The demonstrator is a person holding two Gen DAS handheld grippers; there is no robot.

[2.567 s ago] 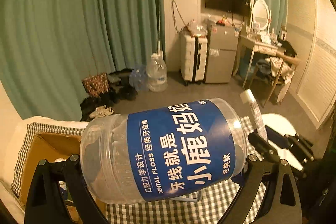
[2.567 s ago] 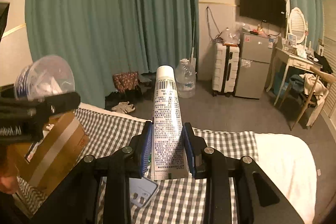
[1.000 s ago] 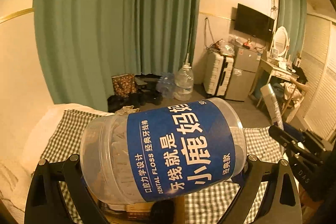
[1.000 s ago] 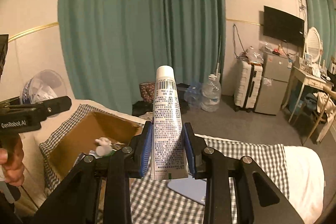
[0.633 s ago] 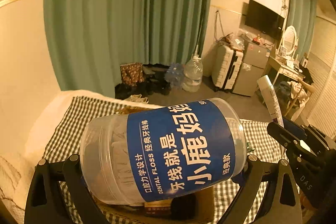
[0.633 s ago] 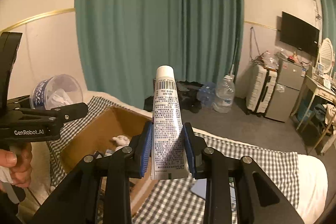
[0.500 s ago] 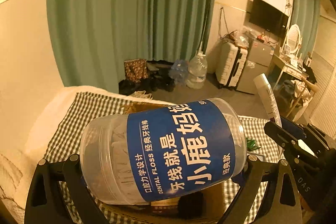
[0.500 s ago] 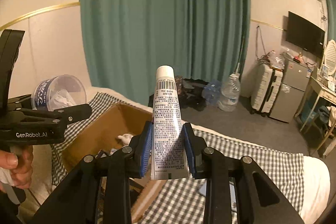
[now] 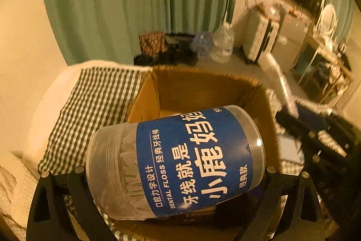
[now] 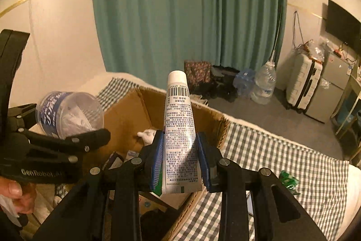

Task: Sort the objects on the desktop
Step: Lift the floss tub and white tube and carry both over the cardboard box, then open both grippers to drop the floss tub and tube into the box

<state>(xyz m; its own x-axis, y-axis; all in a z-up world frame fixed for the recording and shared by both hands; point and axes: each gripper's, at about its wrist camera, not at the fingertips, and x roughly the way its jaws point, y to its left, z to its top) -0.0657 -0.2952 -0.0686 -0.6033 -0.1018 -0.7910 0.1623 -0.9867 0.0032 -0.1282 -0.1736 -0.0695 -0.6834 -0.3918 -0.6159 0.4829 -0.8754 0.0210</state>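
Left gripper (image 9: 173,175) clamped on a clear plastic jar (image 9: 176,162) with a blue dental floss label, jar lying on its side between the two black fingers, held above the open cardboard box (image 9: 203,92). Right gripper (image 10: 180,157) closed on a white tube (image 10: 180,134), tube upright with its cap at the top and its flat crimped end down between the blue pads (image 10: 157,157), also held over the box, near the box's right wall. Same jar seen from the right wrist camera at the left, end-on, white contents visible through the clear end (image 10: 70,114), the left gripper's black finger (image 10: 67,143) running under it and a bit of the person's hand (image 10: 13,193) below. Inside the box: a small white thing (image 10: 146,136) against the far wall, plus packets and dark items on the bottom, too dim and hidden to name. Box resting on a checked cloth (image 10: 282,157), with a small green wrapper (image 10: 287,180) lying on the cloth to the right of the box. Beyond: green curtain (image 10: 187,15), big water bottle (image 10: 264,85) on the floor, white suitcase (image 10: 302,83), dark screen (image 10: 343,24) on the wall. Left wrist view blurred toward its right side, tube and right gripper only smeared shapes there.
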